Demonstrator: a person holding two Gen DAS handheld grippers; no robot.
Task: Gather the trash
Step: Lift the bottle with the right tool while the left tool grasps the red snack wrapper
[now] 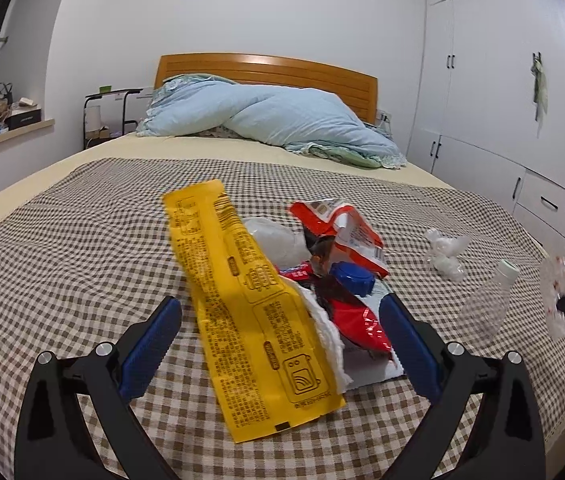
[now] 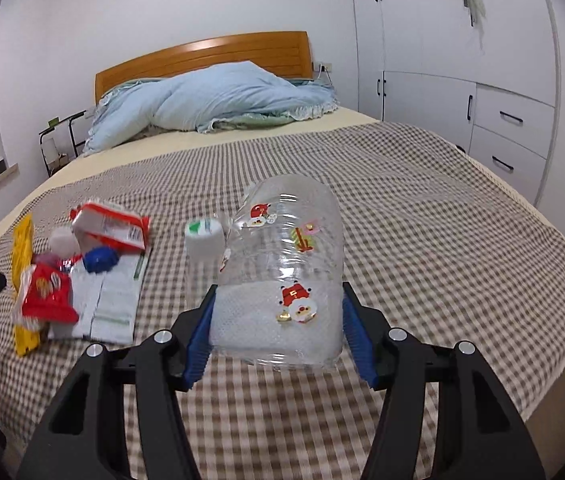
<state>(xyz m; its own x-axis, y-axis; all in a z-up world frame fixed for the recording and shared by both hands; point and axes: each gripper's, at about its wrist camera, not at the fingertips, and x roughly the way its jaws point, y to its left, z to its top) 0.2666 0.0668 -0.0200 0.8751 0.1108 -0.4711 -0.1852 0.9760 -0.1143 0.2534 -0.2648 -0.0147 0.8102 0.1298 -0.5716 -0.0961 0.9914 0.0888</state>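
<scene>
The right tongs [image 2: 278,334] clamped a clear plastic container [image 2: 286,272] above the bed [image 2: 442,240]; thin walls (slick) might buckle and slip. The left tongs [image 1: 282,344] gaped empty around the wrapper pile [image 1: 282,296].

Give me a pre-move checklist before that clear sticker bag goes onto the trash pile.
1. Right gripper has the clear sticker bag between its blue pads, which sit against both sides: ok.
2. Bag lifted off the checked bedspread: cannot tell.
3. Left gripper jaws wide open, straddling the trash pile around the yellow wrapper, gripping nothing: ok.
4. Pile together: red packet, blue cap and white-and-red carton lie touching: ok.
5. Loose trash still outside the pile: small clear bottle and crumpled plastic: not ok.
</scene>
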